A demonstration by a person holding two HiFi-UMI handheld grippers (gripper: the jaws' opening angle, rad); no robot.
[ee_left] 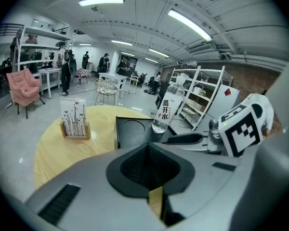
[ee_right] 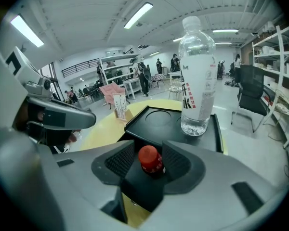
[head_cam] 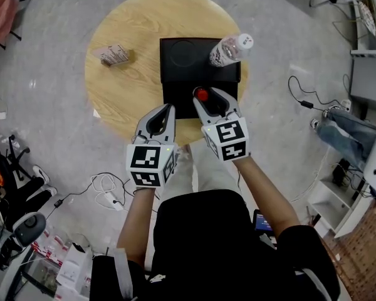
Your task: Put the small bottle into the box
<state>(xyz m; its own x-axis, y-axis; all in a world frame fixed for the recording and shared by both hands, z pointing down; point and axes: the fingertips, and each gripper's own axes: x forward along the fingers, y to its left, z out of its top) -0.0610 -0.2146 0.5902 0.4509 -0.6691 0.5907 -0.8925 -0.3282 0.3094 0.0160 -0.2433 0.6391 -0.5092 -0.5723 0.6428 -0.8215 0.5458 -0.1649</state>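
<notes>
In the black box [head_cam: 175,88], the small bottle [head_cam: 202,95] stands upright between my right hand-held gripper's [ee_right: 149,152] released jaws. If I withdraw crookedly, a pad could catch its cap and topple it. My left hand-held gripper [head_cam: 167,113] is clenched on nothing.

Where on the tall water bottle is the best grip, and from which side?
Grip the water bottle around its labelled middle, coming level from the near side, which the right gripper faces. It stands upright at the box's far right corner; the body is round and straight there, the cap too narrow.
</notes>
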